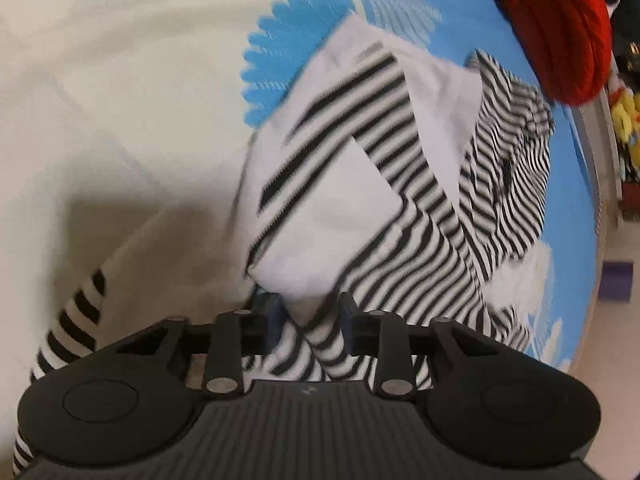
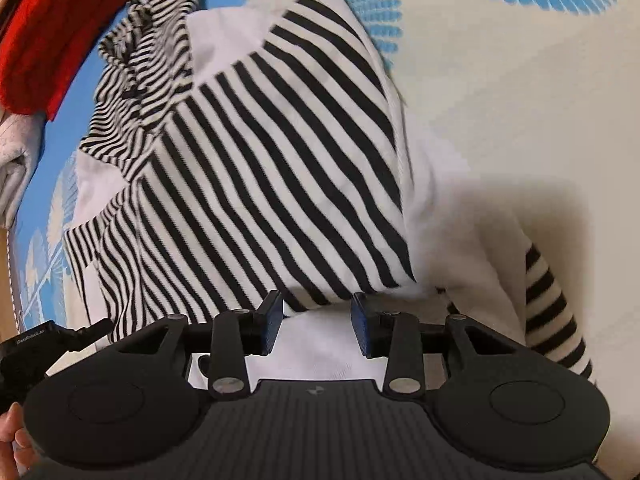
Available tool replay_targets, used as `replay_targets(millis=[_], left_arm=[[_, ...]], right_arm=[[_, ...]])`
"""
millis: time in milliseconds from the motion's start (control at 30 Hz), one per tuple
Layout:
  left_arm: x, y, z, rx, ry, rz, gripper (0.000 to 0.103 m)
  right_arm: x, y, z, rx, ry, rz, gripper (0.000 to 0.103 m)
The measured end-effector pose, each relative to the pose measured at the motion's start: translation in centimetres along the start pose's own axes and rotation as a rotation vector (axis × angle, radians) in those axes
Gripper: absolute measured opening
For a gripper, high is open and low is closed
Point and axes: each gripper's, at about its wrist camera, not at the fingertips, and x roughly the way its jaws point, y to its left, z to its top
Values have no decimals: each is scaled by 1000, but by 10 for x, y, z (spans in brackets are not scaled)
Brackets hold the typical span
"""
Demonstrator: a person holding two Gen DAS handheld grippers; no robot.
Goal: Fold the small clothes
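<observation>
A small black-and-white striped garment with plain white panels (image 1: pixel 360 184) lies partly folded on a cream and blue patterned cover (image 1: pixel 120 100). My left gripper (image 1: pixel 308 312) stands open at its near edge, with a fold of the cloth lying between the jaws. In the right wrist view the same garment (image 2: pixel 280 152) spreads ahead, a striped sleeve (image 2: pixel 556 308) trailing at the right. My right gripper (image 2: pixel 316 312) is open, its blue pads (image 2: pixel 272 320) apart over white cloth at the garment's near hem.
A red knitted item (image 1: pixel 560 28) lies at the far right of the cover, also in the right wrist view (image 2: pixel 52 28) at top left. A grey-white cloth (image 2: pixel 16 152) lies beside it. The cover's edge (image 1: pixel 592 184) drops to the floor at the right.
</observation>
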Motion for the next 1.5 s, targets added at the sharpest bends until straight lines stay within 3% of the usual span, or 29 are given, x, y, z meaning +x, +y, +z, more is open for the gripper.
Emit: replay_targets(millis=[67, 100, 133, 167, 300, 367, 433, 533, 633, 700, 767, 833, 900, 967, 1067, 1167, 1267, 1500], left_arm=[[-9, -3, -2, 9, -25, -4, 13], [-15, -6, -4, 19, -37, -12, 12], [-24, -11, -7, 36, -53, -20, 11], [-34, -16, -11, 56, -70, -33, 11], [-62, -29, -33, 137, -88, -106, 11], [-51, -31, -42, 169, -61, -54, 11], [-36, -23, -43, 152, -38, 34, 12], [-27, -16, -38, 141, -20, 82, 14], [-52, -28, -41, 202, -114, 95, 14], [-68, -40, -46, 276, -200, 96, 16], [-70, -48, -50, 354, -257, 115, 17], [-56, -55, -52, 405, -228, 124, 17], [-31, -53, -53, 445, -167, 164, 17], [0, -44, -53, 472, -78, 238, 18], [-2, -43, -48, 451, -77, 231, 20], [-28, -58, -46, 486, -152, 179, 29], [-41, -72, -49, 553, -250, 221, 35], [-44, -81, -53, 577, -320, 228, 42]], right_arm=[[-3, -4, 1, 32, -30, -16, 39], [-6, -8, 1, 51, -54, -29, 30], [-10, -12, 2, 72, -76, -37, 13], [-14, -15, 3, 93, -95, -33, 7], [-37, -25, 3, 144, -205, -50, 2], [-45, -28, 1, 157, -246, -89, 2], [-40, -31, -1, 164, -200, -97, 3], [-34, -33, -9, 155, -161, -146, 10], [-51, -18, -16, 68, -234, -165, 12], [-65, 1, -19, -59, -305, -137, 15], [-71, 19, -20, -189, -357, -81, 29], [-68, 30, -22, -316, -376, -79, 44], [-50, 32, -19, -394, -342, -136, 47], [-28, 22, -12, -382, -262, -201, 47], [-10, 8, -5, -308, -178, -213, 46], [-26, 18, -6, -341, -225, -180, 46], [-40, 36, -5, -406, -299, -177, 46], [-55, 50, 1, -463, -369, -194, 47]])
